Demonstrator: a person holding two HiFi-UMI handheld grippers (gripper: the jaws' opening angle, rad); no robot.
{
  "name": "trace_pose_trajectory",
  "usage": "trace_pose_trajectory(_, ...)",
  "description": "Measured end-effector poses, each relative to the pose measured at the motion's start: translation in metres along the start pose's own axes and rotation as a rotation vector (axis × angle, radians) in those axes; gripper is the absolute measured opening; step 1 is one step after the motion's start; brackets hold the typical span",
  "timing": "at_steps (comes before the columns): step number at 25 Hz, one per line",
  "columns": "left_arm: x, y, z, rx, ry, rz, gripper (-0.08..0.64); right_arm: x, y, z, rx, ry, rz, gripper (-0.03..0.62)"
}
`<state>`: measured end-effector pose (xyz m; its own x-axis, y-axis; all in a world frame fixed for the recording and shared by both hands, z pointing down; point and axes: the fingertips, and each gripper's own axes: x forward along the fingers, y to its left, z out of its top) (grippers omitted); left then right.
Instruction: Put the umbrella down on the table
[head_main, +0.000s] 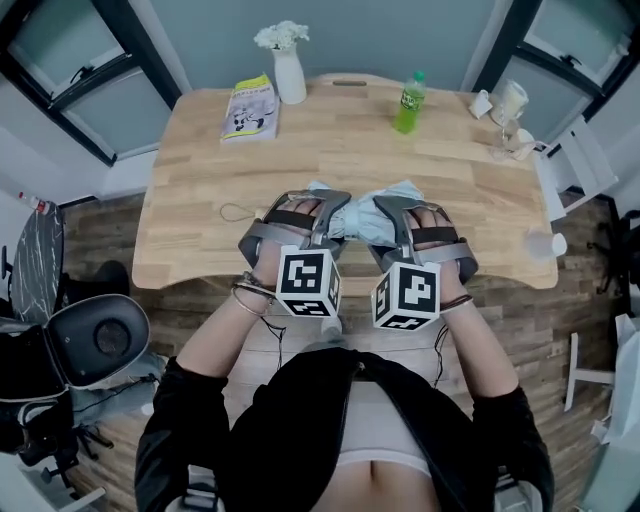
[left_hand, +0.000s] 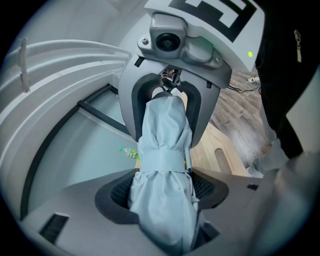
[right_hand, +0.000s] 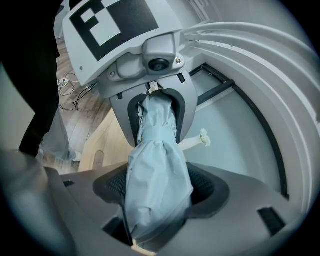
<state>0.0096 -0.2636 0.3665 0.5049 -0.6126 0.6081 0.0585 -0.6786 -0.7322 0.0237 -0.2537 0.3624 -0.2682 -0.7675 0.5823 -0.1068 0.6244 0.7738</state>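
A folded pale blue umbrella (head_main: 357, 216), wrapped with its strap, is held level between my two grippers over the near side of the wooden table (head_main: 200, 170). My left gripper (head_main: 318, 214) is shut on the umbrella's left end and my right gripper (head_main: 396, 216) on its right end. In the left gripper view the umbrella (left_hand: 165, 165) runs from between my left gripper's (left_hand: 163, 192) dark pads into the right gripper (left_hand: 170, 95) opposite. The right gripper view mirrors this: the umbrella (right_hand: 157, 170) sits in my right gripper (right_hand: 159, 187) and reaches the left gripper (right_hand: 152, 107).
At the table's far edge stand a white vase of flowers (head_main: 288, 68), a booklet (head_main: 250, 108) and a green bottle (head_main: 408, 103). Cups and small items (head_main: 505, 112) crowd the far right corner; a plastic cup (head_main: 545, 243) sits near right. A chair (head_main: 95, 340) stands at left.
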Motion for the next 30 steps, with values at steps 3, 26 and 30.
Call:
trace_pose_trajectory(3, 0.016, 0.016, -0.011, 0.001, -0.007, -0.007, 0.295, 0.021, -0.015, -0.004, 0.006, 0.009, 0.005, 0.327)
trace_pose_trajectory(26, 0.04, 0.038, -0.052, -0.026, 0.011, -0.017, 0.295, 0.069, -0.032, 0.008, -0.005, -0.006, 0.042, 0.327)
trace_pose_trajectory(30, 0.042, 0.039, -0.046, -0.031, 0.02, -0.014, 0.295, 0.066, -0.034, 0.001, -0.007, -0.01, 0.043, 0.327)
